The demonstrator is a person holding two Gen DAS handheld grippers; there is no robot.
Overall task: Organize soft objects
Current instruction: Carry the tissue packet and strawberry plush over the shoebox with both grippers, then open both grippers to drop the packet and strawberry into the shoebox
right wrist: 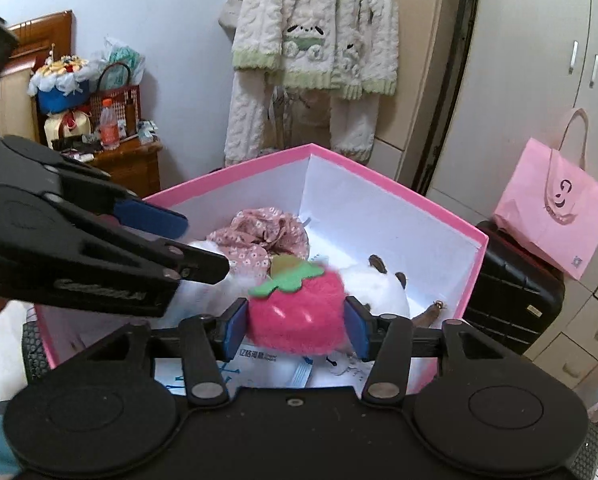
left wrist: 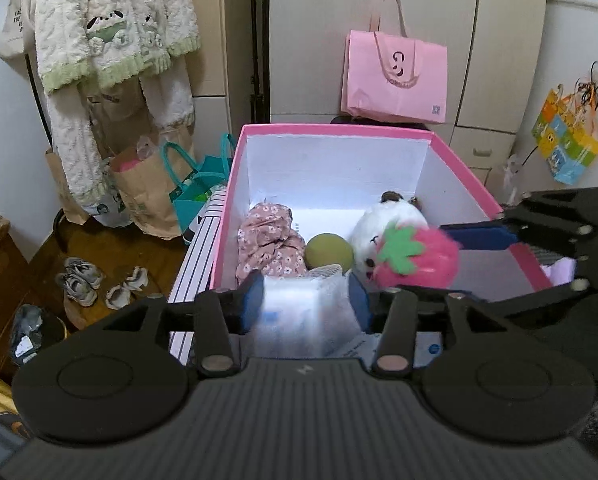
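A pink box (left wrist: 335, 130) with white inside walls holds a floral pink cloth (left wrist: 267, 240), a green ball (left wrist: 329, 250) and a white plush toy (left wrist: 387, 220). My left gripper (left wrist: 305, 304) is shut on a clear plastic-wrapped soft pack (left wrist: 299, 312) above the box's near edge. My right gripper (right wrist: 295, 326) is shut on a pink plush strawberry (right wrist: 295, 312) with a green leaf, held over the box. The strawberry also shows in the left wrist view (left wrist: 419, 258). The cloth (right wrist: 259, 236) and white plush (right wrist: 379, 284) lie beneath it.
A pink paper bag (left wrist: 395, 76) sits on a black suitcase (right wrist: 511, 300) behind the box. Fleece pyjamas (left wrist: 111, 40) hang at the left above paper bags (left wrist: 147, 192). Shoes (left wrist: 79, 284) lie on the wooden floor. A wooden cabinet (right wrist: 127, 160) holds clutter.
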